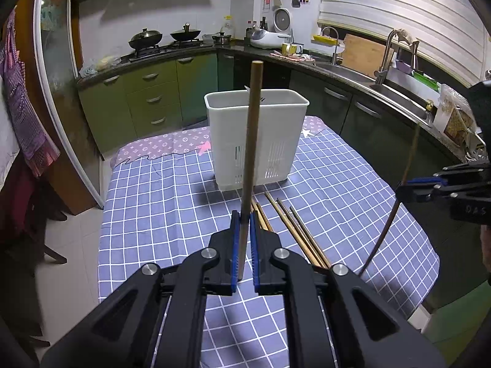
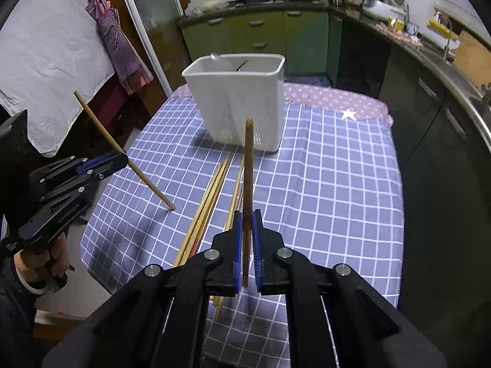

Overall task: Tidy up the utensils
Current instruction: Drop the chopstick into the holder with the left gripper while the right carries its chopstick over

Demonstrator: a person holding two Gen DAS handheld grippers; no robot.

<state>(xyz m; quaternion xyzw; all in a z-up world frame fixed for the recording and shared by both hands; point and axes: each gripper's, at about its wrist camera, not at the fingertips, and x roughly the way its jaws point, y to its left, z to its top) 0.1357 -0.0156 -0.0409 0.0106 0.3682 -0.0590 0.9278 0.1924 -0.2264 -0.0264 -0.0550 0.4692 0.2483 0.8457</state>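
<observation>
A white plastic utensil holder (image 1: 256,138) (image 2: 236,98) stands at the far middle of the checked table; a spoon handle shows inside it. My left gripper (image 1: 244,224) is shut on a light wooden chopstick (image 1: 251,141), held upright above the table; it shows tilted in the right wrist view (image 2: 101,132). My right gripper (image 2: 248,224) is shut on a dark brown chopstick (image 2: 248,178), also upright; it shows in the left wrist view (image 1: 405,181). Several loose chopsticks (image 1: 294,230) (image 2: 211,202) lie on the cloth in front of the holder.
The table with the blue checked cloth (image 1: 159,202) (image 2: 337,184) has green kitchen cabinets (image 1: 153,98) behind it and a counter with a sink (image 1: 383,86) along its right side. A white sheet (image 2: 46,61) hangs at the left.
</observation>
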